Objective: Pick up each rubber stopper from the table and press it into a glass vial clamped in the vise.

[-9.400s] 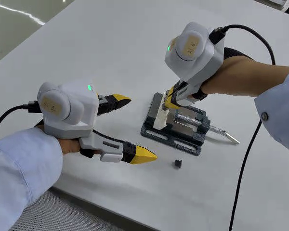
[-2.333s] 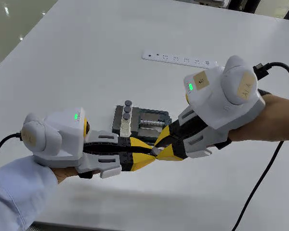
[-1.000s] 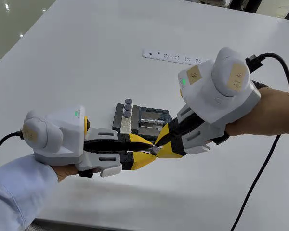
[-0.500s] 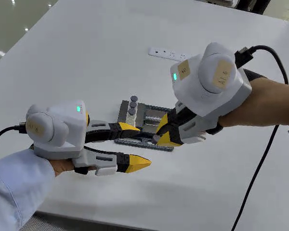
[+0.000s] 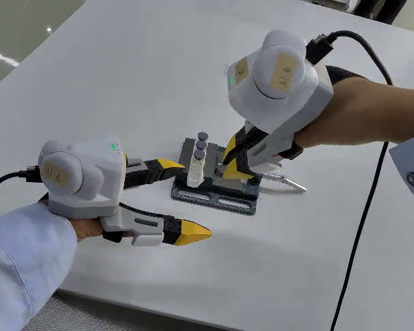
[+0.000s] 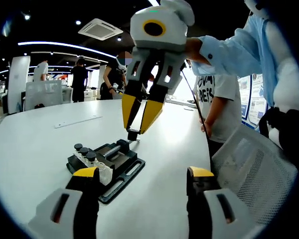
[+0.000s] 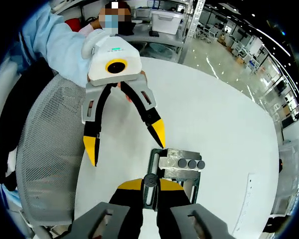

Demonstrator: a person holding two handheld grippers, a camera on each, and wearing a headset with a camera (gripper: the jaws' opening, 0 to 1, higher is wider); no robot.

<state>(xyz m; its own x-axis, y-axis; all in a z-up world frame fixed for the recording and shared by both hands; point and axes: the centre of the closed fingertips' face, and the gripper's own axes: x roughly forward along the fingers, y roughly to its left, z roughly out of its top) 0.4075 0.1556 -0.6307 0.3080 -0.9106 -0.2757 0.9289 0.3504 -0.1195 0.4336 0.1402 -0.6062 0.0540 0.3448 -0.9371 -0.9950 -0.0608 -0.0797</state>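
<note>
Right gripper [image 5: 229, 167] seemingly grips a stopper [image 7: 150, 180] above the vise [image 5: 210, 198].

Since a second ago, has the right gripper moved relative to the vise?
Yes. The right gripper, shut on a rubber stopper, has gone from the left gripper's tips in front of the vise to above the vise.

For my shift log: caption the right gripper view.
Right gripper holds a rubber stopper by the vise; left gripper open opposite.
</note>
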